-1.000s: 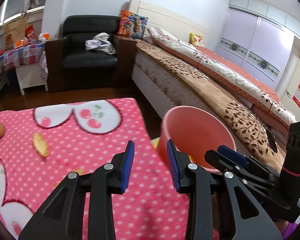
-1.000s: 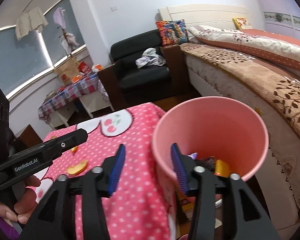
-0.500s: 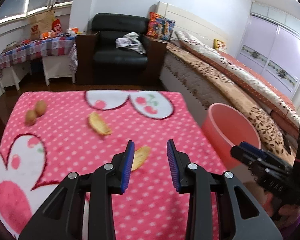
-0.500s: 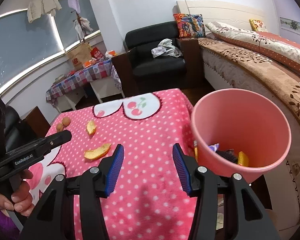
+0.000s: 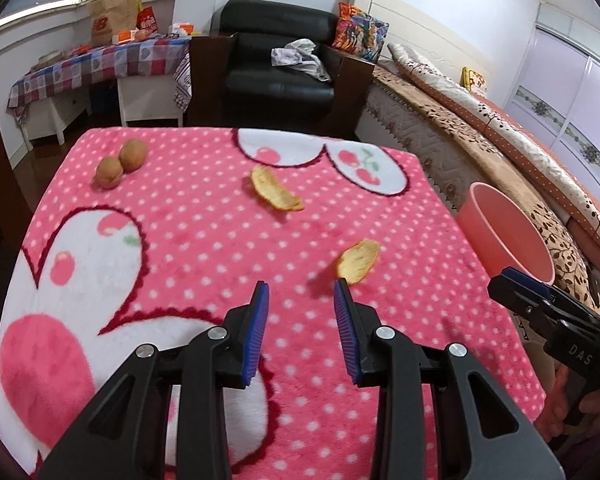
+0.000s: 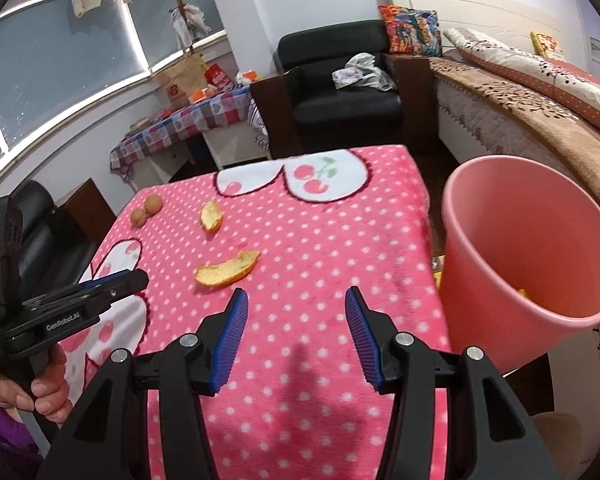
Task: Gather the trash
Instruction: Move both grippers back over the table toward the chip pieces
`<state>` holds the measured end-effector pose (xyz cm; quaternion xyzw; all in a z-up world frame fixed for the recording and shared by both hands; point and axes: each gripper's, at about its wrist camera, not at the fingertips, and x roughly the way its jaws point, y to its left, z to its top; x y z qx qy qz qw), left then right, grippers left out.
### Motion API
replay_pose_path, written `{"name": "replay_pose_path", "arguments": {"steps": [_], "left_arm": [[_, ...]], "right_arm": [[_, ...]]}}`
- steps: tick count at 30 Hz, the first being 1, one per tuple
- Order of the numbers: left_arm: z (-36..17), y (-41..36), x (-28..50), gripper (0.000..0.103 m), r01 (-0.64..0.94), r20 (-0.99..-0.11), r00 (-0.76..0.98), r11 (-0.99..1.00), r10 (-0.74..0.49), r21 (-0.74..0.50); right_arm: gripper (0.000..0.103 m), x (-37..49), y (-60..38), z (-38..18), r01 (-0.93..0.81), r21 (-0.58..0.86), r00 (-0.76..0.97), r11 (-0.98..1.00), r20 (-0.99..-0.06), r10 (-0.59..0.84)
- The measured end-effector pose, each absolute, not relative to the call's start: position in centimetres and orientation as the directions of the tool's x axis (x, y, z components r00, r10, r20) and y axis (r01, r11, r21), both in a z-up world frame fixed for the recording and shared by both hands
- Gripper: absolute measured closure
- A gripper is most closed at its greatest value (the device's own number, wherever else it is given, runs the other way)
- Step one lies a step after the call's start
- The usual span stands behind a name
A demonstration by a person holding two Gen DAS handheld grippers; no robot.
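Right wrist view: round pink plastic bin (image 6: 528, 240) beside the table holds some scraps, while two orange peels (image 6: 228, 268) and two walnuts (image 6: 146, 210) lie outside it uncollected, left gripper (image 5: 301, 304) and right gripper (image 6: 294, 312) both spread, empty.

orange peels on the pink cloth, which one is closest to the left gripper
The near peel, just beyond the left gripper; the far peel lies by the cherry patch.
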<state>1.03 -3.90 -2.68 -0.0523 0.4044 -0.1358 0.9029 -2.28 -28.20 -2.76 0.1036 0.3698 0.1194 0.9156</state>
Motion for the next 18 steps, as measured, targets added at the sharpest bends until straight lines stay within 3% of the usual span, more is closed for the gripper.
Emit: {"name": "replay_pose_path", "arguments": {"steps": [18], "left_arm": [[-2.9, -2.0, 2.5, 0.069, 0.193, -0.702, 0.654, 0.960, -0.281, -0.204]], "right_arm": [[0.056, 3.2, -23.0, -5.2, -0.207, 0.340, 0.601, 0.917, -0.696, 0.394]]}}
